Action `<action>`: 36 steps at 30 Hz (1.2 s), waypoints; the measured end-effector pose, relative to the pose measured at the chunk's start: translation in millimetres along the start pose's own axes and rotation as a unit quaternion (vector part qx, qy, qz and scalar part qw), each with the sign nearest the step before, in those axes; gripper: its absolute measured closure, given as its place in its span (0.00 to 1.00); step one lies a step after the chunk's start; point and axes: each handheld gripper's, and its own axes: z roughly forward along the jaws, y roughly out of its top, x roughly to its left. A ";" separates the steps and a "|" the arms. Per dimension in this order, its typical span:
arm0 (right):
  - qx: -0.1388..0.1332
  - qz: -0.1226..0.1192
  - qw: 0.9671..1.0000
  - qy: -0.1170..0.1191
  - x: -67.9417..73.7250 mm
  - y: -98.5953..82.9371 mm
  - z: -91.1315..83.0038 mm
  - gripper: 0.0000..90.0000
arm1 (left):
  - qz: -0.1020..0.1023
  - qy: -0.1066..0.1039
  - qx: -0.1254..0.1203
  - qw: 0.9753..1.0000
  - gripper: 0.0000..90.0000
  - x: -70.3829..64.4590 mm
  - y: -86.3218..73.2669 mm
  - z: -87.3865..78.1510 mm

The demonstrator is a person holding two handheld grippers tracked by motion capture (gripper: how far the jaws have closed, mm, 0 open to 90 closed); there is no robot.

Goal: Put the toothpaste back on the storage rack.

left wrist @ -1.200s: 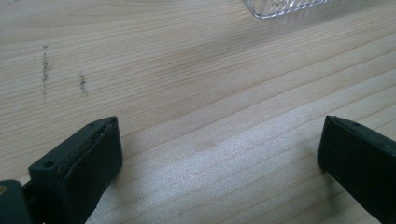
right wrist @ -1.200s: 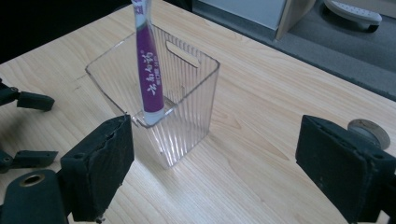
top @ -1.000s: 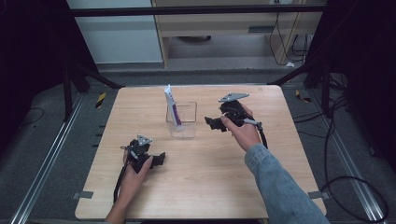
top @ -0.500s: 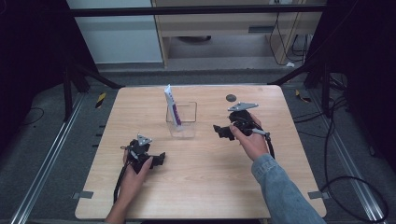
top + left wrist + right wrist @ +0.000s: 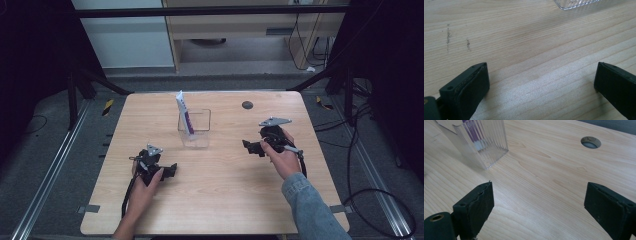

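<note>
Right gripper [image 5: 250, 146] drawn back, both gaping empty, tube [image 5: 185, 115] cropped in right gripper view.

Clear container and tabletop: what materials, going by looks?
Clear container: likely transparent plastic, possibly glass; ribbed see-through walls, purple-and-white tube visible inside. Tabletop: pale wood or wood-look laminate, matte; visible grain lines, soft sheen, round hole.

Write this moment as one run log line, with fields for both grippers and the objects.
left gripper: open, empty | right gripper: open, empty | tube: upright inside clear container | table: wood, hole at far side
</note>
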 end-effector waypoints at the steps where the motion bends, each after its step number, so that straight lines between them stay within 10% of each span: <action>1: 0.002 0.001 1.000 -0.002 -1.7 -1.7 -0.8 0.10 | 0.000 0.000 0.000 1.000 0.00 0.0 0.0 0.0; 36: 0.047 0.068 0.995 -0.054 -56.2 -75.2 7.8 0.12 | -0.001 0.001 0.000 1.000 0.00 -0.2 0.2 0.2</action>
